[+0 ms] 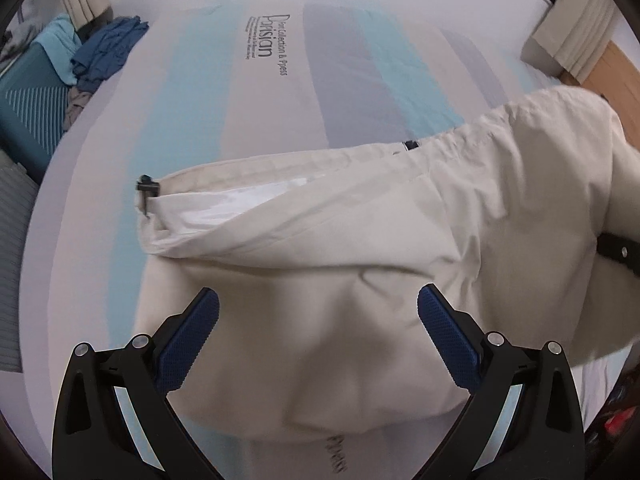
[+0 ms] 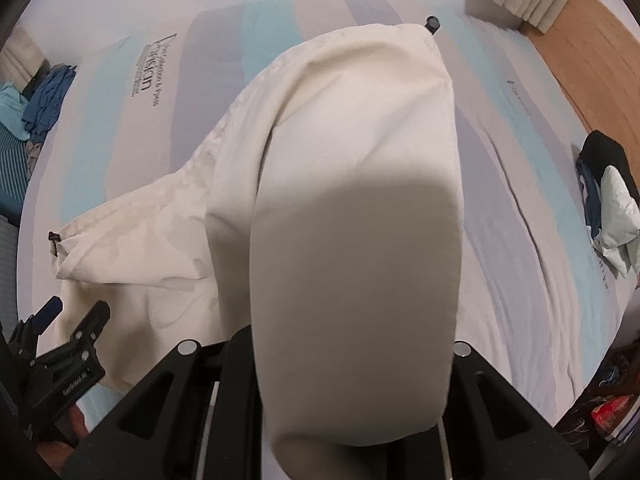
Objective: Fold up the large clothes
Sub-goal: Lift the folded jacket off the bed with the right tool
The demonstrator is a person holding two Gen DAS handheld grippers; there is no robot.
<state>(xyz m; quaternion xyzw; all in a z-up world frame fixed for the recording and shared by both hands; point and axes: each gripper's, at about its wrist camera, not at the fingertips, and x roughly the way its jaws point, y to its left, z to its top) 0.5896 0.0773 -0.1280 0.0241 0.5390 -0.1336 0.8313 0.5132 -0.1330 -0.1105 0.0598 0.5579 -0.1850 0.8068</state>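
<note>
the right gripper (image 2: 352, 380) has its jaws pinched on a thick fold of the cream jacket (image 2: 352, 208), lifting it up close to the camera. the left gripper (image 1: 318, 316) hangs over the jacket (image 1: 320, 280) with its jaws wide open, holding nothing. the jacket lies across the striped bed sheet (image 1: 256, 120). far off, blue clothes (image 1: 106, 50) sit in a pile.

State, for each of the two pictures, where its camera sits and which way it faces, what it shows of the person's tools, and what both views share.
Left wrist: on the left tool, facing forward over the cream garment; both blue pads spread open.
Right wrist: on the right tool, facing along a lifted fold of cream cloth that hides its fingertips; the left tool appears lower left.
Shared: the garment, the striped bedsheet and the blue clothes pile.
</note>
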